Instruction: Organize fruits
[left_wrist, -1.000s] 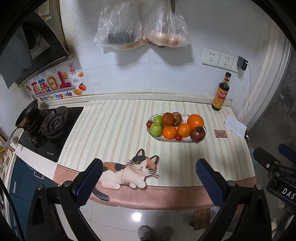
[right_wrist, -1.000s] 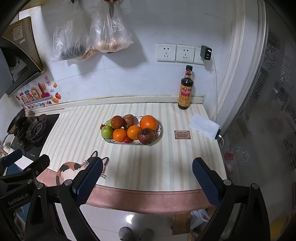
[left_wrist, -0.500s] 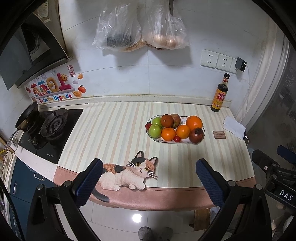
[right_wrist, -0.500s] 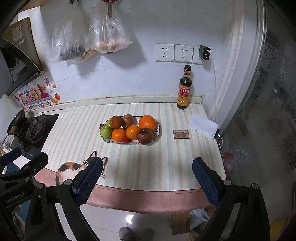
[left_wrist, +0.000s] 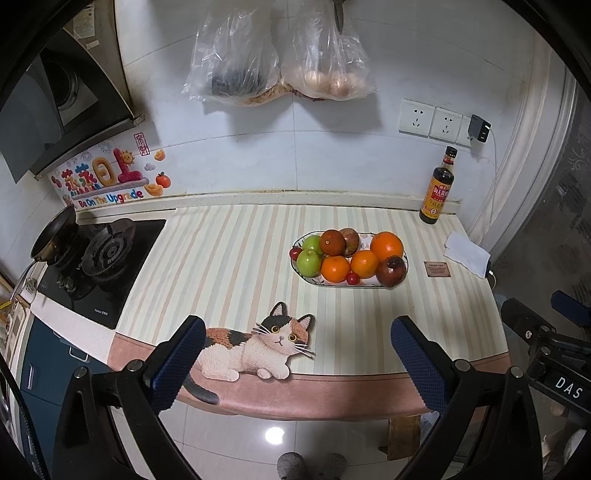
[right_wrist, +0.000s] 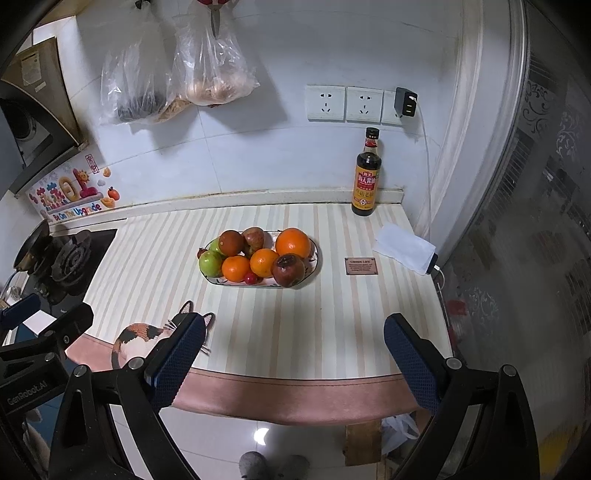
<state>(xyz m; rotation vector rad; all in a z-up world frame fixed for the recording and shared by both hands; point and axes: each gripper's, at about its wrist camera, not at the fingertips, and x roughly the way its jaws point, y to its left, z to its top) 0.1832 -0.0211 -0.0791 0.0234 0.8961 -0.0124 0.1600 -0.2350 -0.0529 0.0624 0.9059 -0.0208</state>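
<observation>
Both wrist views sit a bit further back from the counter vs 1.0 s ago: fruit plate (left_wrist: 403, 258) reads smaller and higher in frame, more floor shows at bottom. Plate and fruit themselves look unmoved.

Tool state: left gripper (left_wrist: 299, 354) jaws spread wide, nothing between pads. Right gripper (right_wrist: 293, 352) same, wide and empty. Both hang off the near counter edge, well apart from the plate.

Task items: oval plate at centre-right of left view, centre of right view, on striped counter mat (left_wrist: 229, 266). Contents: large orange (left_wrist: 386, 245) at back right, two smaller oranges (left_wrist: 364, 263) in front row, two green apples (left_wrist: 309, 262) at left end, brownish round fruit (left_wrist: 332, 242) at back, dark red fruit w/ blemished skin (left_wrist: 392, 271) at front right, small red cherry-type fruit (left_wrist: 352, 278) at front rim. Fruit is piled, touching each other.

Handling (judgement): oranges firm, moderate wt, skin gives ok grip; take across widest part. Apples hard, smooth, prob slippery; close gently. Dark red fruit looks overripe, likely soft, min squeeze. Cherry-type fruit tiny, light, may roll or crush. Front-row pieces easiest to reach; pulling one could shift its neighbours.

Other: soy sauce bottle (right_wrist: 366, 173) upper right by wall, small card (right_wrist: 361, 266) right of plate, stove (left_wrist: 99, 258) at left.
</observation>
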